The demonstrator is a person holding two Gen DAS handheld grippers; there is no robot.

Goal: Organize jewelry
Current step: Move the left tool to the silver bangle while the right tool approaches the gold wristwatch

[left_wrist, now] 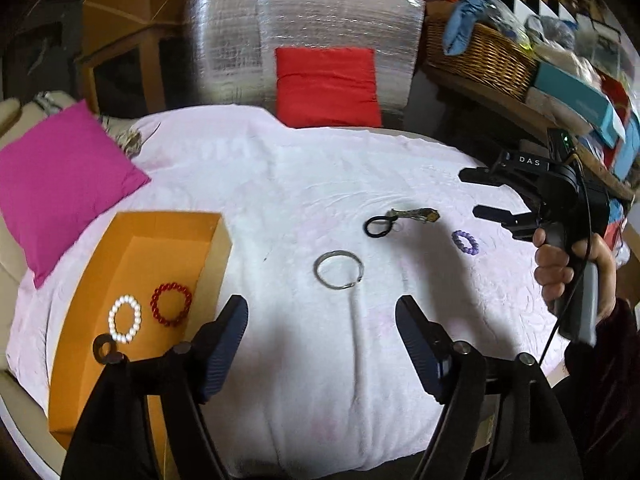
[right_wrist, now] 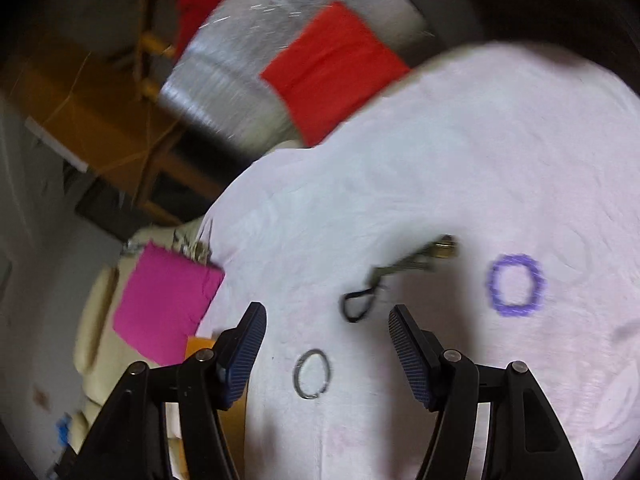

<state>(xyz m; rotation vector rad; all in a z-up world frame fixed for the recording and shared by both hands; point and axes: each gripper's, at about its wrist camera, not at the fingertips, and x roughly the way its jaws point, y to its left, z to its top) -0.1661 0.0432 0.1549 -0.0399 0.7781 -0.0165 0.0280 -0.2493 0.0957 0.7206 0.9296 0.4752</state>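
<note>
An orange box [left_wrist: 120,248] lies at the left on the white cloth [left_wrist: 304,184]. In it are a white pearl bracelet [left_wrist: 125,319], a red bead bracelet [left_wrist: 171,304] and a small dark ring [left_wrist: 105,347]. On the cloth lie a silver bangle [left_wrist: 339,269] [right_wrist: 312,373], a black cord loop with a metal charm [left_wrist: 400,220] [right_wrist: 394,278] and a purple bead bracelet [left_wrist: 465,242] [right_wrist: 515,290]. My left gripper [left_wrist: 322,320] is open above the cloth, near the bangle. My right gripper [right_wrist: 326,324] [left_wrist: 470,194] is open and empty, above the cord loop.
A magenta cushion [left_wrist: 60,176] lies at the left past the box, a red cushion [left_wrist: 328,86] at the back against a silver foil panel [left_wrist: 304,28]. A wicker basket [left_wrist: 476,56] and cluttered shelf stand at the back right.
</note>
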